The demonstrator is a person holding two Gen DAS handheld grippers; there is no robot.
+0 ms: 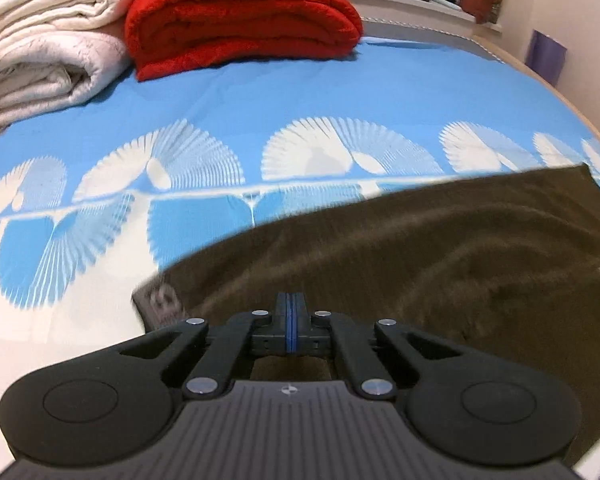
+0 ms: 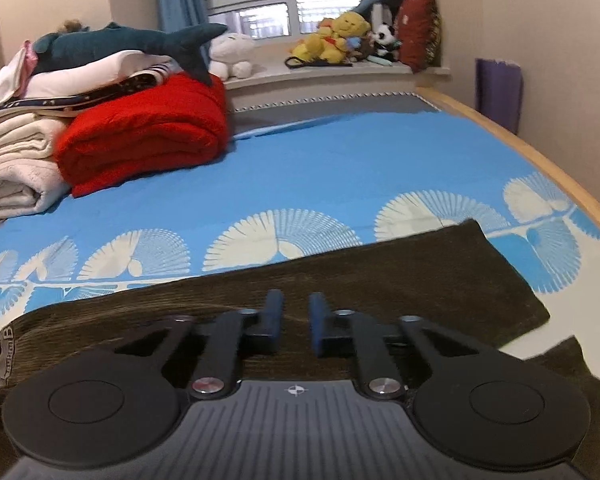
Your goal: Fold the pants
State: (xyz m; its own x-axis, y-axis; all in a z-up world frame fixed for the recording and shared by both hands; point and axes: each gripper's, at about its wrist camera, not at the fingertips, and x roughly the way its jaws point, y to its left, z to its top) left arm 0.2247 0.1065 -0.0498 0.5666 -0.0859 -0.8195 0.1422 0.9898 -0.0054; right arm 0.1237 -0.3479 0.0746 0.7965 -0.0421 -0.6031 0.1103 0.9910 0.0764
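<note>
The dark brown pants (image 2: 380,280) lie lengthwise across the bed (image 2: 340,168) under both grippers, left gripper (image 1: 288,312) jaws pressed shut, right gripper (image 2: 295,320) jaws narrowly parted, holding nothing visible.

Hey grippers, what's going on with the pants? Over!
Left gripper shut, over brown pants. Right gripper slightly open above them. Pants flat on blue bedsheet. Nothing in the way.

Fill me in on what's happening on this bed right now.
A person is folding dark brown pants with two handheld grippers. The pants lie spread on the blue patterned bedsheet. The left gripper is shut over the fabric near the waistband; whether it pinches cloth can't be told. The right gripper sits over the pants with its jaws slightly apart, holding nothing. Folded blankets are stacked behind.
</note>
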